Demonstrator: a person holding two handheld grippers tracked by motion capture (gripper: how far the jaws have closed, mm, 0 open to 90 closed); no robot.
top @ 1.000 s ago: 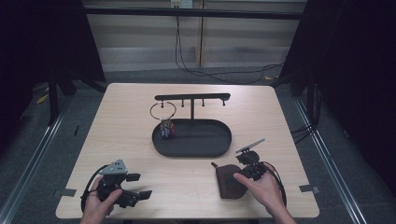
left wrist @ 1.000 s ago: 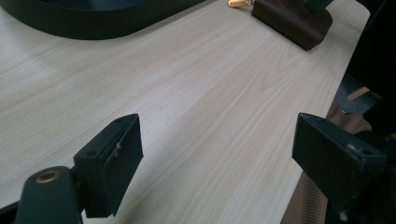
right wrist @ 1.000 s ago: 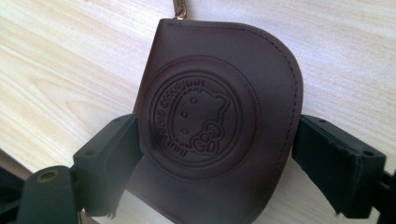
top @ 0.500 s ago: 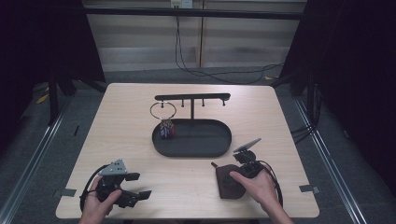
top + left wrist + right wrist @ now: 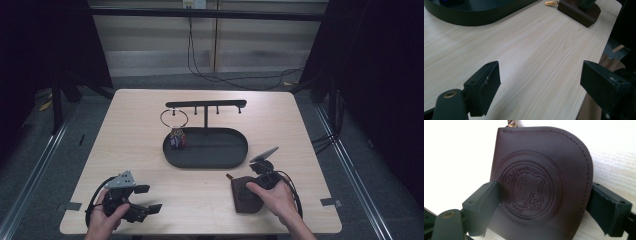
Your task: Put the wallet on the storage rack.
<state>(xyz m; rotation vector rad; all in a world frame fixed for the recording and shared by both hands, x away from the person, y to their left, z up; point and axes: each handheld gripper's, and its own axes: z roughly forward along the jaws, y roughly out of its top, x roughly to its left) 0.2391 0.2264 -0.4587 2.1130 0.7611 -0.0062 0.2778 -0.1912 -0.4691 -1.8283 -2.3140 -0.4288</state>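
A dark brown leather pouch (image 5: 244,195) with an embossed round emblem lies flat near the table's front right. My right gripper (image 5: 248,191) is lowered over it, held by a hand. In the right gripper view the pouch (image 5: 541,182) sits between the two wide-spread jaws of the right gripper (image 5: 541,202), one at each side edge. My left gripper (image 5: 150,198) rests open at the front left with nothing between its fingers. From the left gripper (image 5: 541,82) view the pouch (image 5: 579,11) and its gold zip pull (image 5: 551,3) lie farther off.
A black oval tray (image 5: 205,165) stands mid-table with a T-shaped hanger bar (image 5: 206,104) rising from it. A metal ring (image 5: 174,118) hangs from the bar with a small charm bundle (image 5: 177,139) below it. The tray's rim (image 5: 474,17) is ahead of the left gripper.
The right gripper and hand have shifted slightly over the pouch. The left gripper has stayed where it was.
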